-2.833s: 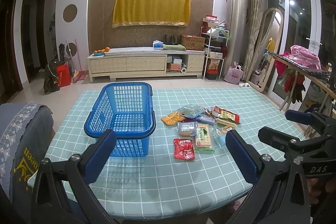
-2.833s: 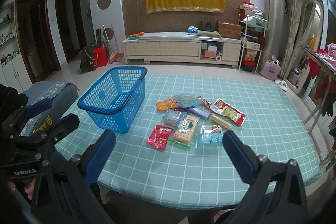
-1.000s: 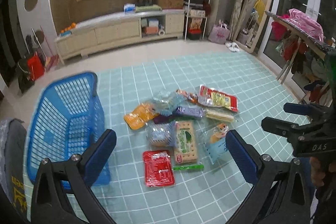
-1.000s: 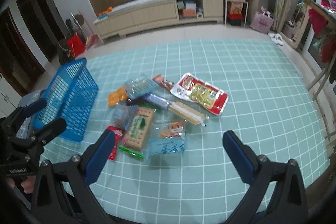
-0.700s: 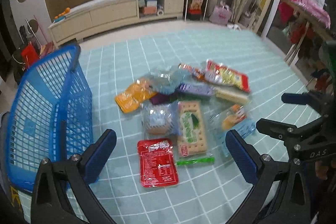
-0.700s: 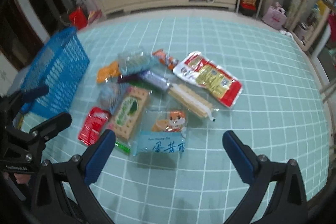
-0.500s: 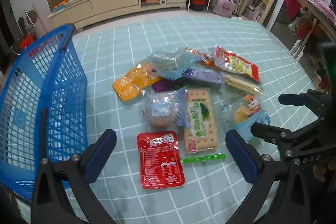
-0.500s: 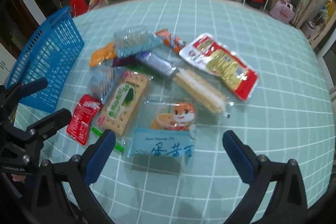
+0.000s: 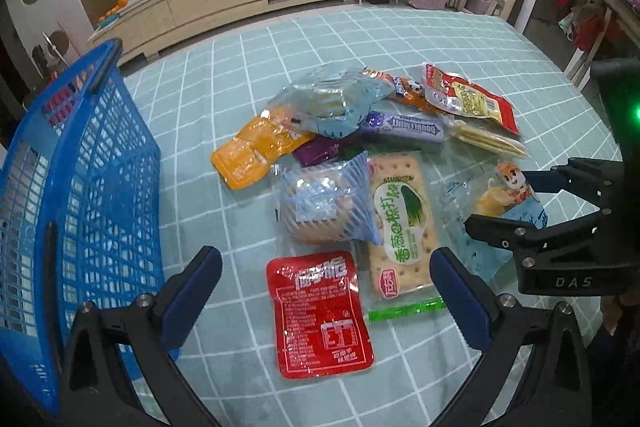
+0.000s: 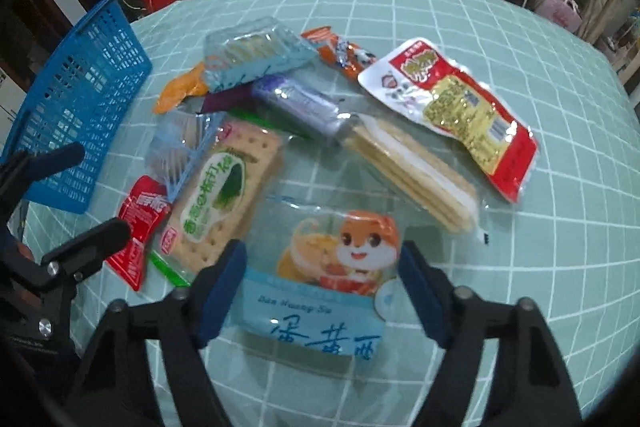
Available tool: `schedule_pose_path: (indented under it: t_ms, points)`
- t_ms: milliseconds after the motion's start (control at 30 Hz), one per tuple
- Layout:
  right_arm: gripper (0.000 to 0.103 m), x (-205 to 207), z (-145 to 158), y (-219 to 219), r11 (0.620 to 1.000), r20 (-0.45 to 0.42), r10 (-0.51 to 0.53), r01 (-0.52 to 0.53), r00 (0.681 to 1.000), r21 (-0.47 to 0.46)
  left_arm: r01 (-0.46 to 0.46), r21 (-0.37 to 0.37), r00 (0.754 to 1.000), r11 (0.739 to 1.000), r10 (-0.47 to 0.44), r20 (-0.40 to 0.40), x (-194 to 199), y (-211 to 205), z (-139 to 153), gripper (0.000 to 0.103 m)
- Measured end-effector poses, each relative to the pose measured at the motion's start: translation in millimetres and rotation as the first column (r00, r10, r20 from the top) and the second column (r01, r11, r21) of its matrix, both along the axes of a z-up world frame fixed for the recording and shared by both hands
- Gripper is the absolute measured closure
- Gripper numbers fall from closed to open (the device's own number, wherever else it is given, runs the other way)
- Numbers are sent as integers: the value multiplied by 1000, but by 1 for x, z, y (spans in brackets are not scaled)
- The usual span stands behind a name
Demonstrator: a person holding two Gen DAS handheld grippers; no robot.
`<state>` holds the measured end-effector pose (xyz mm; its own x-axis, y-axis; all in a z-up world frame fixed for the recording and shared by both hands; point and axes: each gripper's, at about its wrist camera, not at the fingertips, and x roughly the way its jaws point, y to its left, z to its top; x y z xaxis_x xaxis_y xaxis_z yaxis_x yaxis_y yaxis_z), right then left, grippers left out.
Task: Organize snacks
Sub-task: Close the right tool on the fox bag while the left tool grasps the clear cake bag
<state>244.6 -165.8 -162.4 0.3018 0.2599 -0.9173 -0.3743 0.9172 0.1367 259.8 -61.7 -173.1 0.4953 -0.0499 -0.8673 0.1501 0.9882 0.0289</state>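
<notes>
Basket: the blue basket stands at the left of the desk, open side up, likely where the snacks are meant to go; nothing shows inside it.
Left tool: the left tool hangs wide apart over the red sachet, which lies flat and alone at the pile's near edge, so it looks the easiest first pick.
Gap: bare cloth lies between basket wall and sachet, giving room to swing leftward.
Pile: the snacks overlap mid-desk; the green cracker pack lies just beside the sachet.
Right tool: the right tool straddles the fox-print bag, jaws wide, not yet clamped.
Right side: open cloth beyond the red-yellow packet.
</notes>
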Motion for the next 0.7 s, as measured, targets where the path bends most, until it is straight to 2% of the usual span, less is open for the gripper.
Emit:
schedule_pose_path:
  t_ms: [100,167,367,567,700]
  points:
    - [32,-4,3,-4,1000,6,-1,1,1000,22,0,1,1000,1000,0,0,5,-1,1,0]
    - [32,-5,8,-8,999,-4,-8,8,1000,35,-3,-4,1000,1000,3,0,7,-1,3,0]
    - [32,6,35,-22,998,41,-42,40,998,52,2,12,1000,1000,-2,5,19,2,6,0]
    - [32,21,24,-21,994,20,-54,52,998,95,-1,6,999,1000,1,-36,39,7,-12,0]
    - [32,20,20,-20,994,28,-51,48,998,100,-50,-6,997,999,49,-51,49,15,-21,0]
